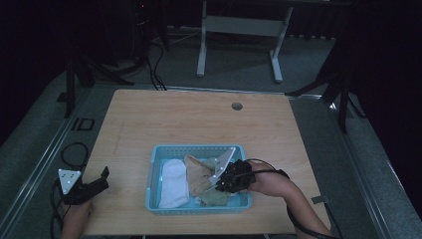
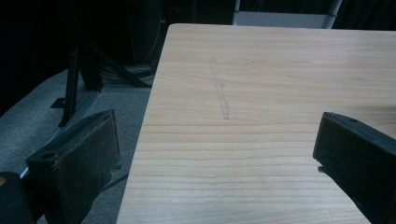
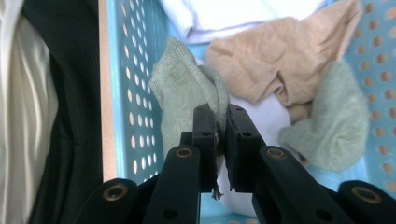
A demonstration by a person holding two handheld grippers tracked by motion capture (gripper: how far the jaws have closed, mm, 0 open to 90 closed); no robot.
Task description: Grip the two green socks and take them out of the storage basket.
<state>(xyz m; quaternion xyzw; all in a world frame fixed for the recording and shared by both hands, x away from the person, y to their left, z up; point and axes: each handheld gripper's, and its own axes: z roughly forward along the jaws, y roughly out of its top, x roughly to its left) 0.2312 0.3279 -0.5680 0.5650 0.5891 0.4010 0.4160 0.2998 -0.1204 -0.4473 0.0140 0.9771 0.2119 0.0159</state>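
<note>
Currently my right gripper [image 3: 221, 122] pinches the sage-green knitted sock [image 3: 187, 88] at frame centre, inside the perforated light-blue plastic basket [image 3: 135, 88]. Removal is barely begun; other garments remain. My left gripper [image 2: 215, 154] stands wide, empty.

Perforated plastic basket [image 3: 133, 93], knit sock [image 3: 182, 88], wood table [image 2: 261, 84]

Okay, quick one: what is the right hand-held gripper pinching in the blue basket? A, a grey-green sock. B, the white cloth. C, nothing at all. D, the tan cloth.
A: in the right gripper view the right hand-held gripper has its jaws shut on a fold of the grey-green sock, inside the blue basket.
</note>
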